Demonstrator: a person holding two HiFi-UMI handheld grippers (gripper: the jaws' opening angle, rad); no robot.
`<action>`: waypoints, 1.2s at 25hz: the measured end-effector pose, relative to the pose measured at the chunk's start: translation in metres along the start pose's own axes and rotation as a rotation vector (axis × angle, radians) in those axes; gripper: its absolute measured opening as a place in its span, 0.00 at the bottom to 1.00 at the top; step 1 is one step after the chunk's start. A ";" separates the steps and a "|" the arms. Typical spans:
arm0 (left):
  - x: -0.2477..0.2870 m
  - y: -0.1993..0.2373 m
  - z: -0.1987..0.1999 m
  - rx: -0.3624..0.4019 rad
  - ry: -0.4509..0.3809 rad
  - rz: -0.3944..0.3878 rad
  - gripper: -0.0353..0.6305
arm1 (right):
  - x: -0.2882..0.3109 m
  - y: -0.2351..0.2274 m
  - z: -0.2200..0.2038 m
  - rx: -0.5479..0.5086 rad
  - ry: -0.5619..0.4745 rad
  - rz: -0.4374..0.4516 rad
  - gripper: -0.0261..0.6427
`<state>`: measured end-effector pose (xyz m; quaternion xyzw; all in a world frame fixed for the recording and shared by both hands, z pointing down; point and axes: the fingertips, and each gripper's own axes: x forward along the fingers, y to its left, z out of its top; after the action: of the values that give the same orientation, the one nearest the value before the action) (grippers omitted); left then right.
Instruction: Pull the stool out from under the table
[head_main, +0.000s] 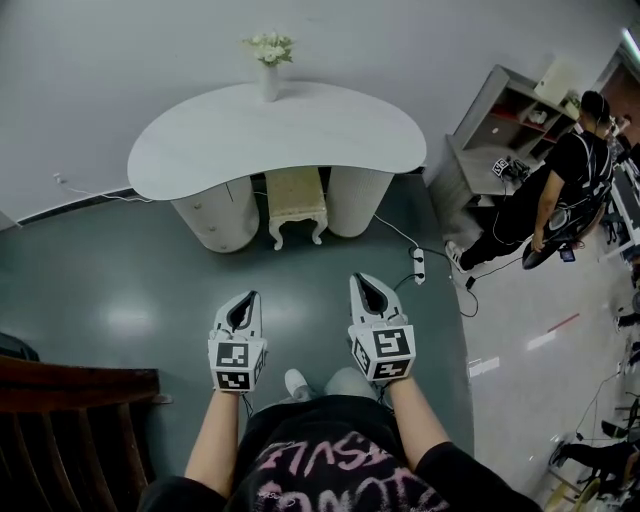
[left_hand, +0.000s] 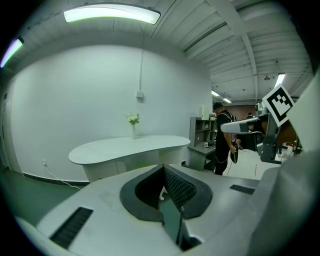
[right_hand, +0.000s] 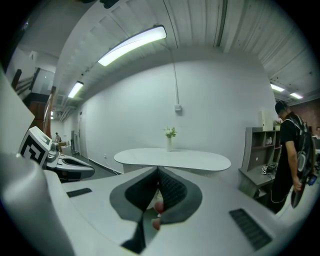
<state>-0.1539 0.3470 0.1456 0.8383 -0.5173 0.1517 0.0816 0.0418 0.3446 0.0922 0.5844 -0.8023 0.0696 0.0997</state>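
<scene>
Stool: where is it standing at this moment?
In the head view, the stool stands at top centre, pushed in at the table's front edge, between the left pedestal and the right pedestal.

The table (head_main: 200, 150) stands against the wall, a vase (head_main: 268, 72) on its back edge. The stool (head_main: 296, 200) sits tucked under it, between the two pedestals. Left gripper (head_main: 246, 300) and right gripper (head_main: 368, 283) hang side by side in front, well apart from the stool. A power strip (head_main: 419, 265) lies on the floor to the right, with a shelf unit (head_main: 500, 130) and a person (head_main: 560, 190) beyond it.
</scene>
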 end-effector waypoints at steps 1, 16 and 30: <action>0.001 0.000 -0.001 0.000 0.004 -0.003 0.07 | 0.001 -0.002 -0.002 -0.001 0.004 -0.003 0.13; 0.067 -0.001 -0.005 0.014 0.067 -0.007 0.07 | 0.055 -0.053 -0.020 0.032 0.044 0.006 0.13; 0.169 -0.008 0.010 0.002 0.163 0.091 0.07 | 0.155 -0.157 -0.031 0.059 0.102 0.094 0.13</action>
<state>-0.0745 0.2049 0.1934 0.7989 -0.5463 0.2235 0.1158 0.1479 0.1604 0.1589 0.5445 -0.8203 0.1276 0.1198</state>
